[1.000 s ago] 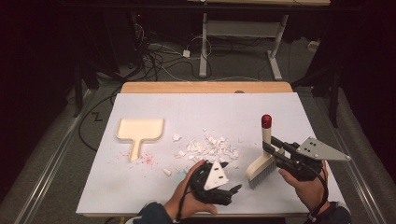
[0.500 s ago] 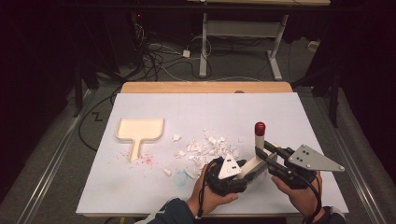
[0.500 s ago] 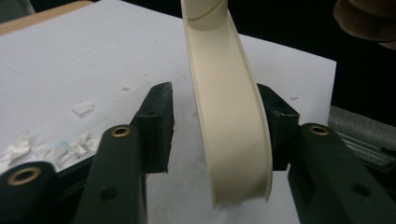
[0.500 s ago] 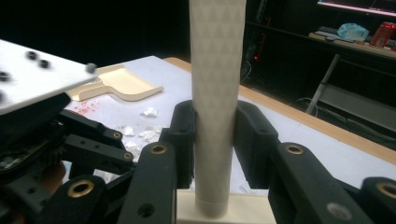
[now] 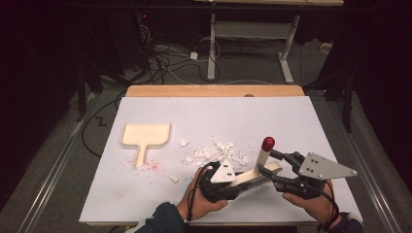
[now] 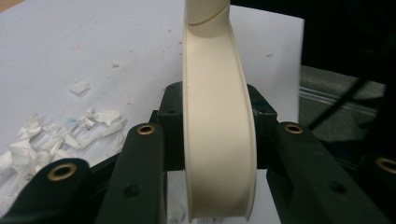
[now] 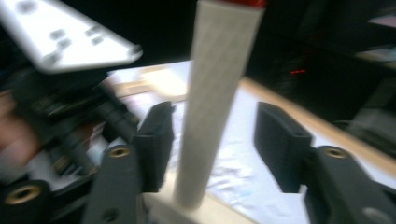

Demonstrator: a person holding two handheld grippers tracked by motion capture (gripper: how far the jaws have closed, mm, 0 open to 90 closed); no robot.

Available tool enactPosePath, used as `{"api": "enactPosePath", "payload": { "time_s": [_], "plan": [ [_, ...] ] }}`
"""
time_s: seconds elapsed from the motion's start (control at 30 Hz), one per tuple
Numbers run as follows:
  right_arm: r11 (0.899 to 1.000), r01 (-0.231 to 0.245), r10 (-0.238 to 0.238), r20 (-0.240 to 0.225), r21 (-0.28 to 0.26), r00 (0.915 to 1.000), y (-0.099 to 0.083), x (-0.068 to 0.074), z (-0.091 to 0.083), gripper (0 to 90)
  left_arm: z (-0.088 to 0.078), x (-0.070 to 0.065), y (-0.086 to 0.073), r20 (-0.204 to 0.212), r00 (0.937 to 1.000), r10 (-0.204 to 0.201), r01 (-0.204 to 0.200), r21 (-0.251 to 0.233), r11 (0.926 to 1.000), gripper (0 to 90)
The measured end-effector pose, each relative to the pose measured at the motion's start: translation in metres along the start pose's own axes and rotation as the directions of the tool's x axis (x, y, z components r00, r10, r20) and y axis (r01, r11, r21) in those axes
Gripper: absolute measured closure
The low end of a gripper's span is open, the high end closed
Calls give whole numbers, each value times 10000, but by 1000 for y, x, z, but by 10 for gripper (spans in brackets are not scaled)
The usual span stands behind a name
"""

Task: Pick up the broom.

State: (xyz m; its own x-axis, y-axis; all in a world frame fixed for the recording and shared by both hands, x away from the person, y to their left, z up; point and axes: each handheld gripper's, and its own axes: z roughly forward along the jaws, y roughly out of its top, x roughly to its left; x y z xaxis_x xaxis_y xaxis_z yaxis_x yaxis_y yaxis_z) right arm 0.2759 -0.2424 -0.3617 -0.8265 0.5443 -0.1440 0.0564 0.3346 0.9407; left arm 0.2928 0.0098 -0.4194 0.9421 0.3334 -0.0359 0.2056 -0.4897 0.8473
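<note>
Brush [image 5: 257, 171] head is clamped by left gripper [image 5: 232, 187]; right gripper [image 5: 273, 167] jaws gape wide round handle w/o contact. Brush could tip if clamp slackens.

Low in the frame, the left gripper [image 5: 233, 187] and right gripper [image 5: 272, 172] both meet a cream brush [image 5: 255, 175] with a red-tipped handle. Left of centre lies a dustpan [image 5: 145, 136]; white scraps [image 5: 218, 153] are scattered mid-frame on the table [image 5: 194, 111].

Dustpan [image 5: 145, 138] sits left on the counter [image 5: 291, 116]. Paper scraps [image 5: 216, 152] lie mid-counter, right of it. Brush [image 5: 257, 171] is front-right, between both tongs.
</note>
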Motion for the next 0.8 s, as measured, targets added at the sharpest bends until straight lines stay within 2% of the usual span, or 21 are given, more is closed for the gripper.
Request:
{"api": "enactPosePath", "payload": {
  "time_s": [0.07, 0.1, 0.13, 0.17, 0.2, 0.27, 0.3, 0.33, 0.4, 0.47, 0.5, 0.53, 0.6, 0.63, 0.7, 0.73, 0.77, 0.8],
  "plan": [
    [9983, 155, -118, -641, 569, 9979, -4, -5, 3, 382, -14, 4, -5, 500, 9973, 537, -540, 47, 9985, 650],
    [9952, 382, -291, -1006, 899, 9945, -7, -8, 5, 372, -18, 5, -6, 583, 9957, 719, -729, 162, 9972, 650],
    [9913, 566, -423, -1192, 1187, 9920, -10, -10, 6, 361, -18, 5, -6, 583, 9957, 719, -729, 162, 9972, 650],
    [9874, 587, -373, -1447, 1467, 9888, -12, -11, 9, 334, -22, 5, -8, 603, 9940, 908, -925, 253, 9954, 650],
    [9830, 601, -265, -1896, 1738, 9815, -14, -11, 12, 327, -30, 5, -11, 759, 9909, 1108, -1139, 376, 9928, 650],
    [9681, 1001, -434, -2395, 2298, 9699, -18, -6, 21, 312, -35, 4, -14, 921, 9890, 1160, -1201, 405, 9919, 650],
    [9601, 1151, -442, -2681, 2550, 9624, -19, -1, 25, 315, -37, 2, -15, 1124, 9857, 1254, -1309, 433, 9905, 650],
    [9527, 1316, -492, -2885, 2739, 9562, -21, 3, 30, 327, -38, 0, -16, 1284, 9818, 1401, -1473, 481, 9879, 650],
    [9423, 1470, -442, -3232, 3009, 9453, -25, 10, 40, 359, -40, -5, -17, 1342, 9764, 1693, -1789, 628, 9819, 650],
    [9354, 1528, -225, -3776, 3188, 9257, -28, 16, 47, 471, -40, -7, -18, 1508, 9718, 1812, -1933, 695, 9787, 650],
    [9299, 1868, -435, -4096, 3169, 9112, -29, 21, 51, 512, -41, -7, -18, 1495, 9715, 1840, -1960, 699, 9781, 649],
    [9267, 1941, -478, -4114, 3217, 9102, -29, 26, 52, 549, -41, -6, -18, 1506, 9718, 1815, -1940, 724, 9783, 647],
    [9304, 1949, -473, -4257, 3105, 9036, -28, 25, 53, 601, -42, -2, -18, 1460, 9745, 1703, -1799, 553, 9821, 625],
    [9309, 1888, -374, -4326, 3127, 9008, -28, 25, 53, 650, -44, -1, -18, 1328, 9769, 1674, -1750, 479, 9834, 573],
    [9313, 1868, -412, -4192, 3127, 9070, -27, 25, 51, 659, -49, 0, -16, 1050, 9801, 1685, -1713, 186, 9850, 536],
    [9313, 1868, -412, -4192, 3127, 9070, -27, 25, 51, 659, -49, 0, -16, 1050, 9801, 1685, -1713, 186, 9850, 514],
    [9375, 1847, -509, -4091, 2948, 9111, -23, 21, 47, 671, -58, 1, -15, 193, 9849, 1720, -1720, -11, 9851, 482],
    [9402, 1728, -503, -3821, 2934, 9227, -21, 18, 43, 674, -64, 2, -15, -114, 9858, 1678, -1679, -100, 9858, 441]
  ]
}}
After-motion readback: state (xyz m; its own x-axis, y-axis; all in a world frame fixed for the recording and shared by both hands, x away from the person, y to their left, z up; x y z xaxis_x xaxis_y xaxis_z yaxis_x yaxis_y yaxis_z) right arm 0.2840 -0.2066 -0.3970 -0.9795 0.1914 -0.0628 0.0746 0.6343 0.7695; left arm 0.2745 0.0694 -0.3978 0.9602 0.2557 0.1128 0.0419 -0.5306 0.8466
